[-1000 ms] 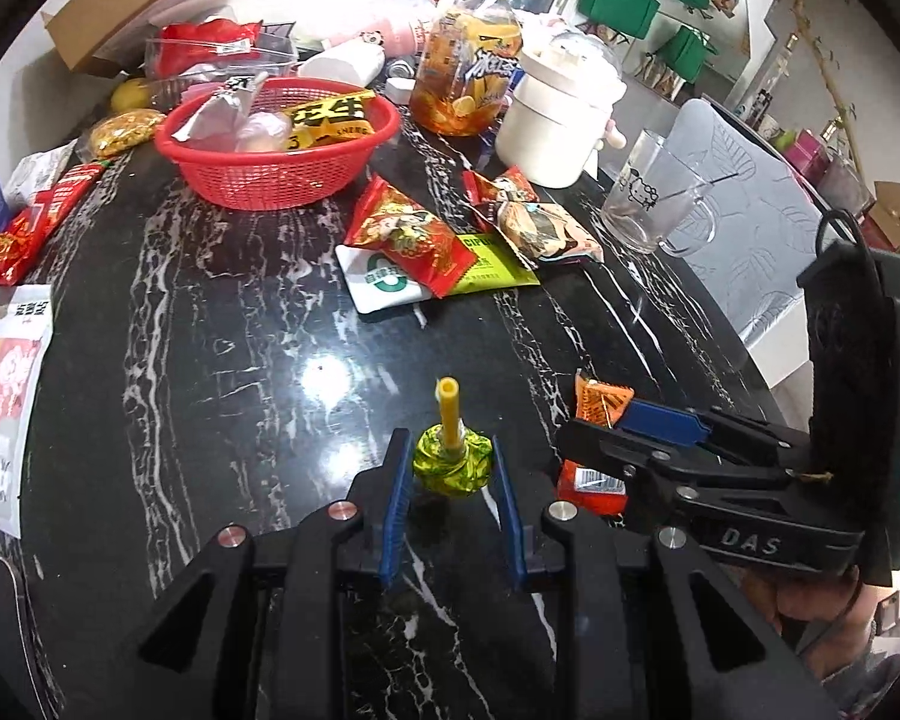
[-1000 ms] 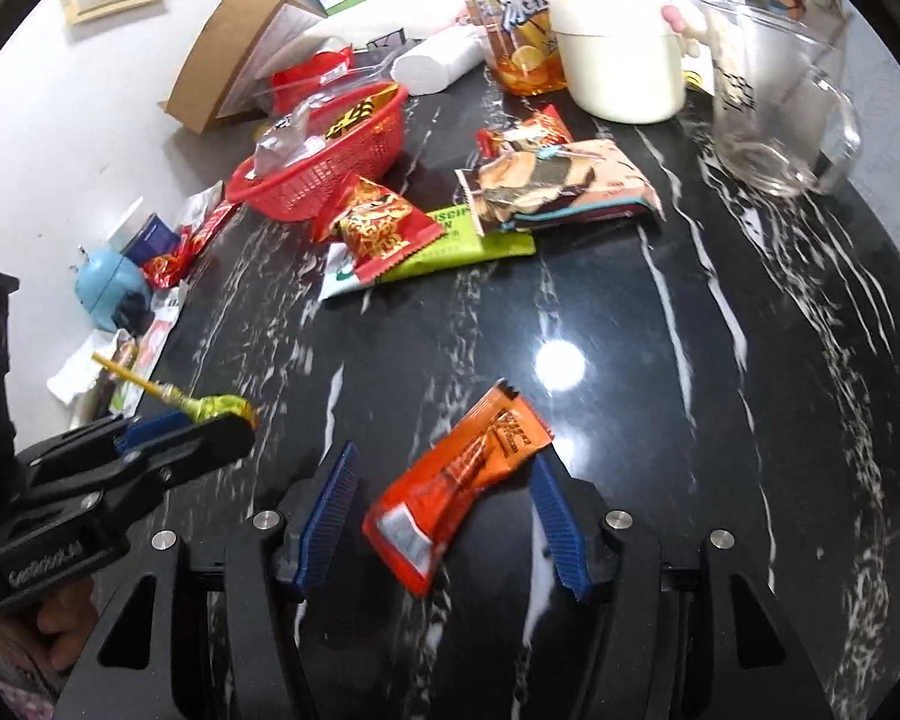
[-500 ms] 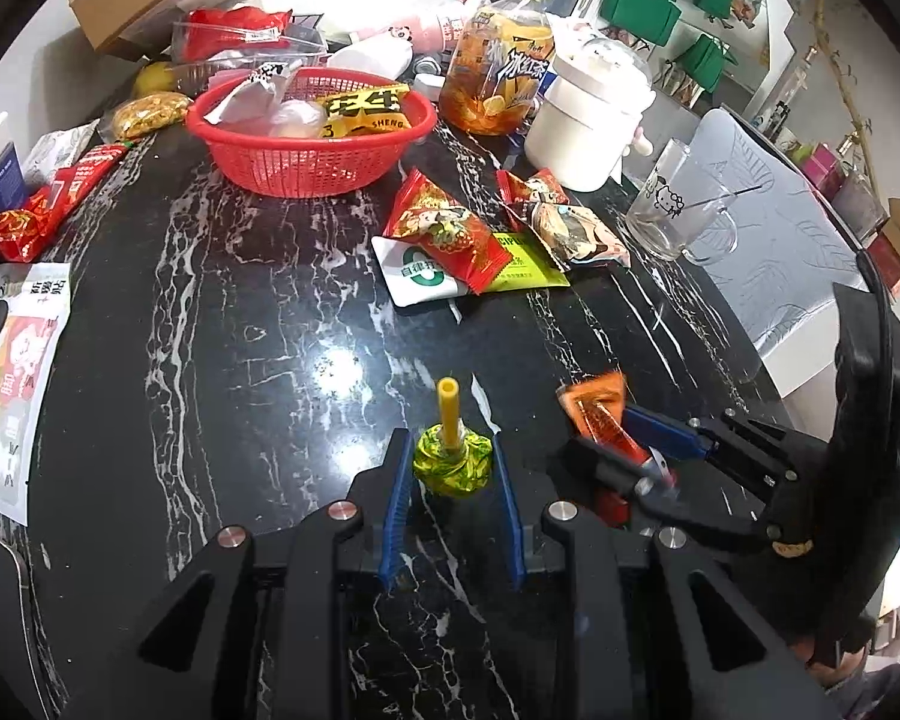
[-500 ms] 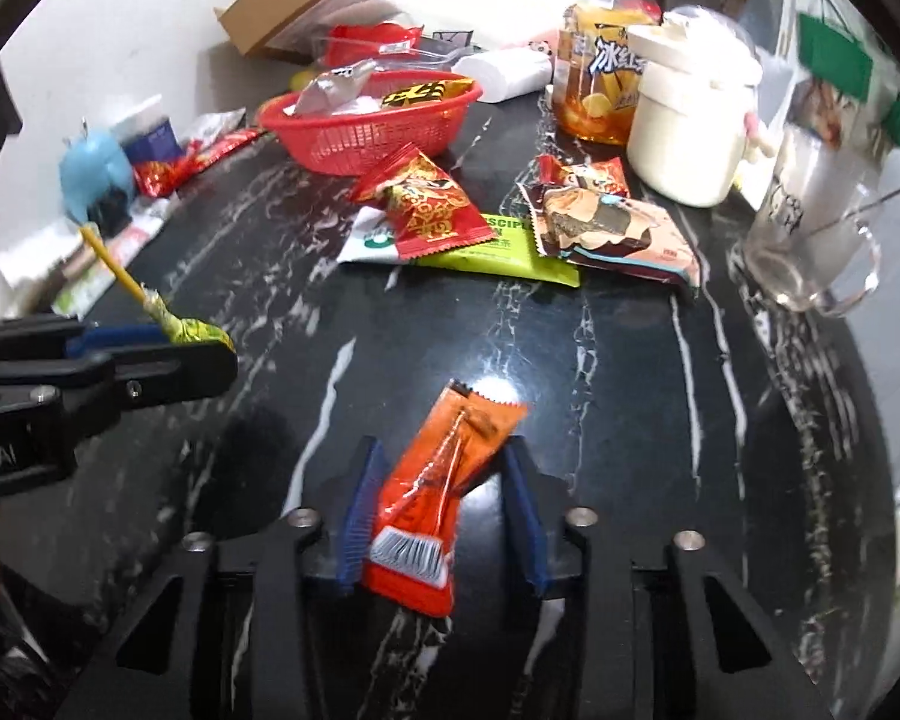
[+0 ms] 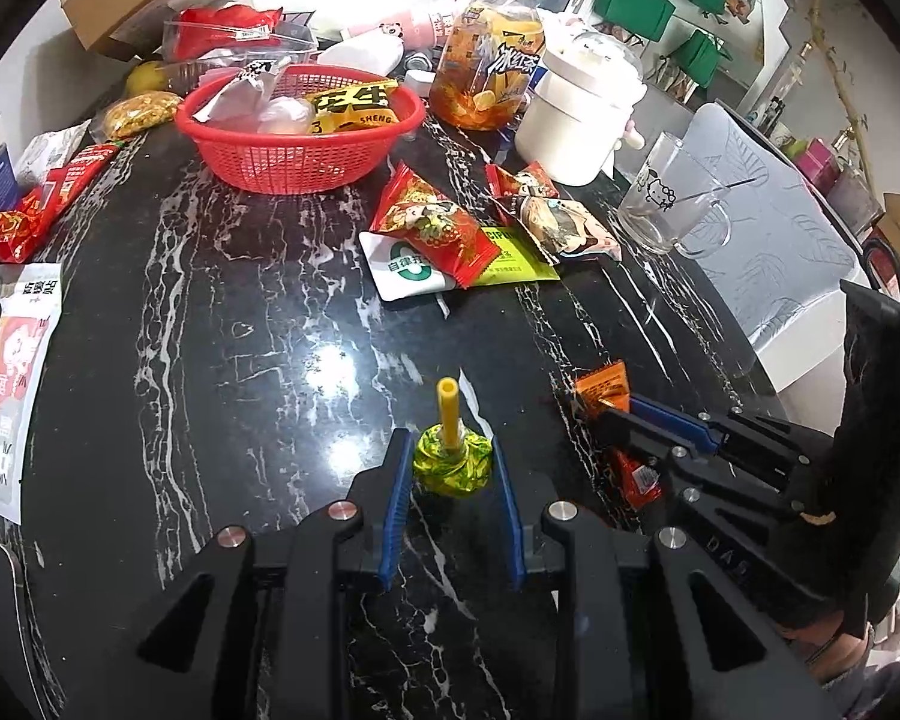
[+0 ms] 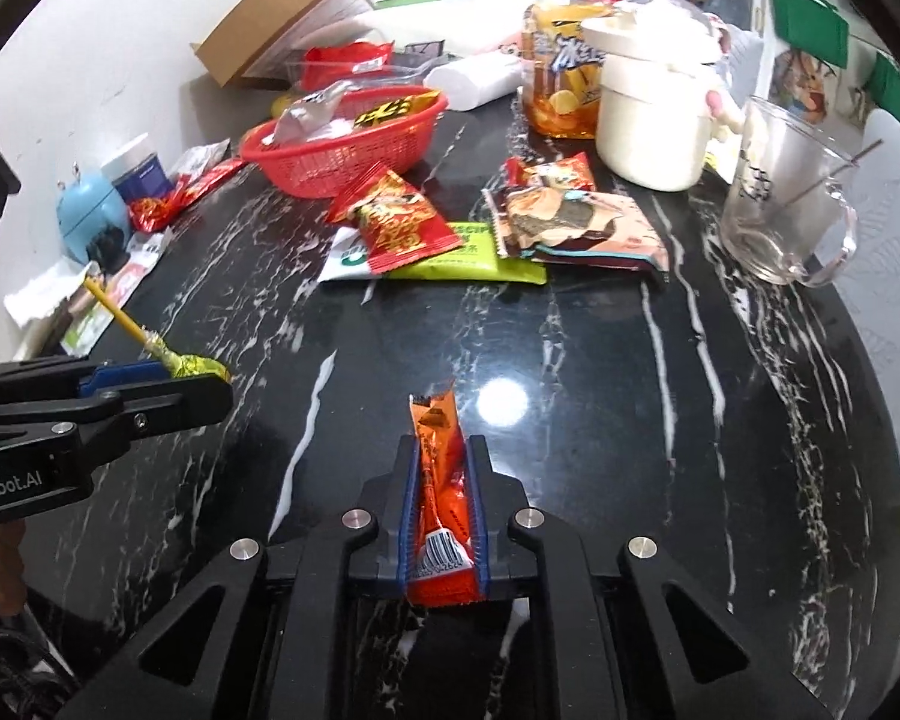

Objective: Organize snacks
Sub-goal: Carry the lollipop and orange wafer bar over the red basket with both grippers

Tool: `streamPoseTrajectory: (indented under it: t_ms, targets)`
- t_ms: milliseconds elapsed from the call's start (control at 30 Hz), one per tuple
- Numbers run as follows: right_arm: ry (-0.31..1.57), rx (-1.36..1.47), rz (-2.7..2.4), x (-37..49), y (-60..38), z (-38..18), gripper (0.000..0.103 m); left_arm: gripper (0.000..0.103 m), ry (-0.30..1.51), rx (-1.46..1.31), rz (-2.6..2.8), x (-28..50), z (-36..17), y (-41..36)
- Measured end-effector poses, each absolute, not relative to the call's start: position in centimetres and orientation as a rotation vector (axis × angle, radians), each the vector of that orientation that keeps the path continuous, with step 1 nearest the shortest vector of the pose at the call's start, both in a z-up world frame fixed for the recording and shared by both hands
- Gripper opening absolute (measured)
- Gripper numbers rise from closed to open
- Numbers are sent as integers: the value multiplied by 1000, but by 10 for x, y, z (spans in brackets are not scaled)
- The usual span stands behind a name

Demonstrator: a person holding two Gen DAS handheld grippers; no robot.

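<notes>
My left gripper [image 5: 453, 456] is shut on a lollipop [image 5: 452, 459] in green-yellow foil, its yellow stick pointing up and away. In the right wrist view the same lollipop [image 6: 195, 365] shows at the left gripper's tip [image 6: 210, 378]. My right gripper [image 6: 442, 450] is shut on an orange snack packet [image 6: 441, 480], squeezed lengthwise between the blue pads, barcode end toward the camera. That packet [image 5: 606, 387] pokes out of the right gripper [image 5: 606, 420] in the left wrist view. A red basket [image 5: 297, 132] with several snacks stands at the far side of the black marble table [image 5: 210, 330].
Loose snack packets [image 5: 444, 228] lie in a pile mid-table beside a green-white pouch [image 6: 462, 255]. A tea bottle [image 5: 495, 78], white pot [image 5: 576, 114] and glass mug [image 6: 780, 210] stand at the back right. More packets [image 5: 36, 204] and a blue toy [image 6: 90, 222] line the left edge.
The right gripper's jaws closed onto the orange packet and it rolled, so the packet now stands on edge between the pads. The left gripper kept still with the lollipop.
</notes>
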State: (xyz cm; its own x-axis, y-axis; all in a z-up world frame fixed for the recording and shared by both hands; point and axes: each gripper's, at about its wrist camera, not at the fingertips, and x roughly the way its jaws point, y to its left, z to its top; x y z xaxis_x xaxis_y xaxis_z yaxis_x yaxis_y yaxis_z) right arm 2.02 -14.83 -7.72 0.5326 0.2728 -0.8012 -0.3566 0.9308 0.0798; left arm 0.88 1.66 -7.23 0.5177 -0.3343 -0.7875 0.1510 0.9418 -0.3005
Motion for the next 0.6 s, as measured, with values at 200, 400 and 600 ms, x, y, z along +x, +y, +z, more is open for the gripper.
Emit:
streamPoseTrajectory:
  t_ms: [200, 400, 600]
  targets:
    - [926, -58, 374, 21, -160, -68, 14, 26, 968, -202, -300, 10, -65, 14]
    - [924, -34, 380, 21, -167, -62, 14, 26, 934, -193, -318, 11, -53, 7]
    - [908, -11, 419, 21, -172, -48, 14, 26, 901, -186, -344, 13, -39, 1]
